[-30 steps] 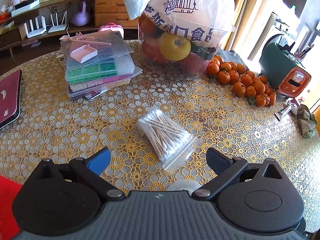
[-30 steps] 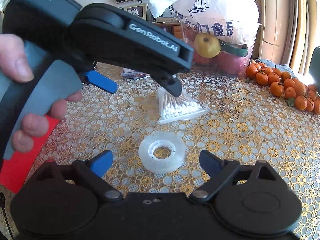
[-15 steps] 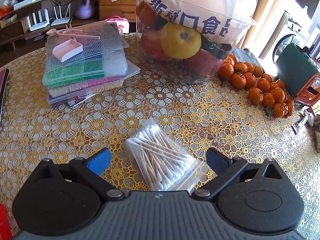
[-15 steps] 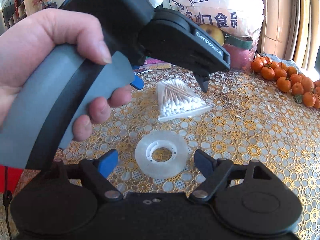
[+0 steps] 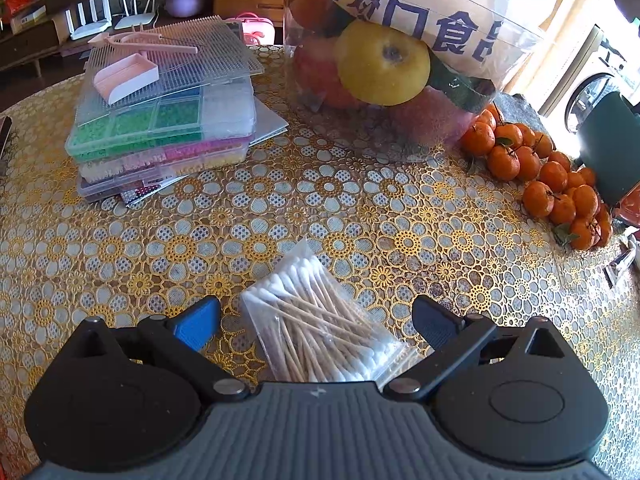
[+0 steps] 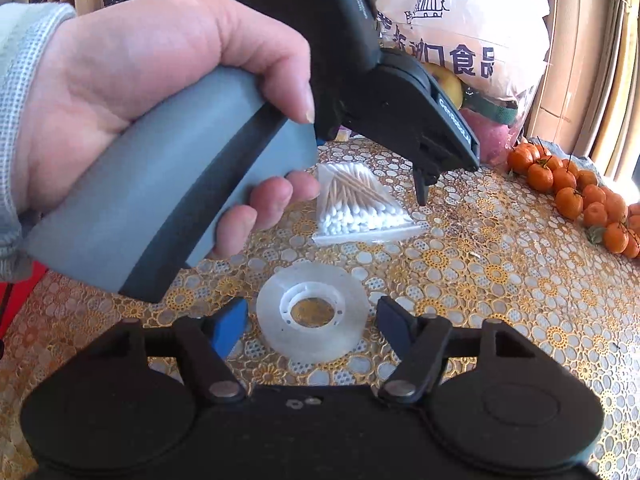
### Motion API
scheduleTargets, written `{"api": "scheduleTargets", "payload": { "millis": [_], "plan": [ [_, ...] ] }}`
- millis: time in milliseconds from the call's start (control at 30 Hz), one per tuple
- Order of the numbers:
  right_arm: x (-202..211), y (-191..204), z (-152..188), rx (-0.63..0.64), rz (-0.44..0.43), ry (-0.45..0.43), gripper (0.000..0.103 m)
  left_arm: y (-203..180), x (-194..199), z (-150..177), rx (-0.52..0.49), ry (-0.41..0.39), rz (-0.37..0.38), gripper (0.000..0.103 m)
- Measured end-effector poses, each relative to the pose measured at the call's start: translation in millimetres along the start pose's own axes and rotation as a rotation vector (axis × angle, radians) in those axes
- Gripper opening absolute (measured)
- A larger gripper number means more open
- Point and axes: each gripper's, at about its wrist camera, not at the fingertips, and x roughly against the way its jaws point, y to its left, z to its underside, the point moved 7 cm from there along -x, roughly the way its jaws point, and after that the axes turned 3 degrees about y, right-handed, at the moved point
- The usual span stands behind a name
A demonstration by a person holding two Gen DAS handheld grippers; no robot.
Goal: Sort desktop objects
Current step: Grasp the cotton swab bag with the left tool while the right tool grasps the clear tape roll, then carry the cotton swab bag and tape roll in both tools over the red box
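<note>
Clear zip bag of cotton swabs point(image 5: 320, 320) lies flat on the tabletop point(image 5: 400, 216) between the spread left gripper point(image 5: 316, 316), probably lined up to pinch it, while the equally spread right gripper point(image 6: 310, 320) straddles a tape roll point(image 6: 312, 312).

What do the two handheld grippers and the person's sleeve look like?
The left gripper and the right gripper share one design: black bodies with round pivot housings, one blue finger and one dark. The left one has a grey handle and white "GenRobot.AI" lettering. The sleeve is light grey knit.
</note>
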Motion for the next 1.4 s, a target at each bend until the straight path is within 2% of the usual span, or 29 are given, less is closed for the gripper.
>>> {"api": "scheduleTargets", "payload": {
  "millis": [33,167,233,333,400,633,1000,1400],
  "plan": [
    [1,-1,0,-0.002,0.0,-0.003,0.062,-2,0,1,-0.011,-0.004,-0.006,0.101],
    [4,-3,0,-0.007,-0.005,-0.007,0.059,-6,1,5,-0.065,-0.022,-0.051,0.093],
    [5,-3,0,-0.005,-0.003,-0.007,0.059,-6,4,5,-0.076,-0.037,-0.055,0.076],
    [6,-3,0,-0.009,0.0,-0.005,0.059,-6,6,4,-0.099,-0.042,-0.064,0.061],
    [7,-4,1,-0.013,0.001,-0.002,0.059,-6,7,4,-0.118,-0.041,-0.07,0.057],
    [15,-13,4,-0.045,0.01,0.005,0.059,3,14,3,-0.087,-0.042,-0.028,0.039],
    [40,-13,8,-0.076,0.037,0.003,0.059,9,49,20,-0.114,-0.04,-0.015,0.036],
    [88,-3,3,-0.069,0.08,-0.022,0.059,11,109,51,-0.155,-0.057,0.029,0.035]
  ]
}}
